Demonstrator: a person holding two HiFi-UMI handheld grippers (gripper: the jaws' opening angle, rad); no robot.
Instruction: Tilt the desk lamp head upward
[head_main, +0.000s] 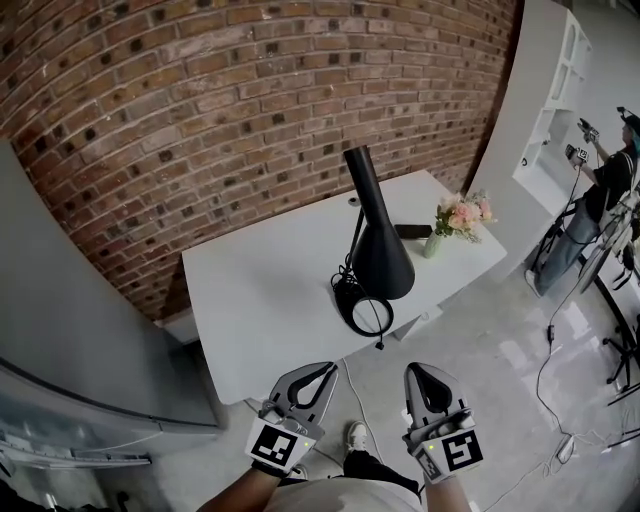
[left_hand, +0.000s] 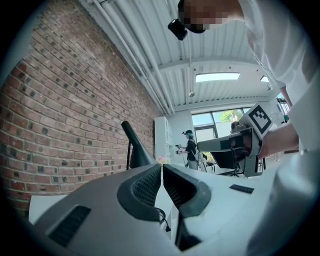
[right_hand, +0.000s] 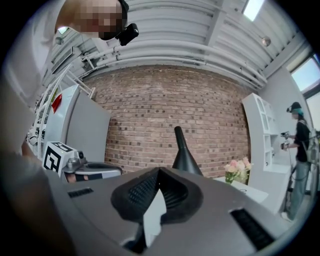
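The desk lamp (head_main: 378, 240) stood on the table (head_main: 250, 300), the brick wall (head_main: 220, 110) behind it. Right of the lamp lay a small flat device (head_main: 412, 231), then a flower vase (head_main: 455, 222). My left gripper (head_main: 322, 372) and right gripper (head_main: 420, 372) hung side by side before the table's front edge

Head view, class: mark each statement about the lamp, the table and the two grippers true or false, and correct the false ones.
1. The lamp stands on the white table. True.
2. The left gripper is clamped on the lamp. False: it is short of the table edge, with its jaws together on nothing.
3. Flowers stand on the table to the right of the lamp. True.
4. The right gripper has its jaws wide apart. False: its jaws are together, with nothing between them.
5. The wall behind the table is brick. True.
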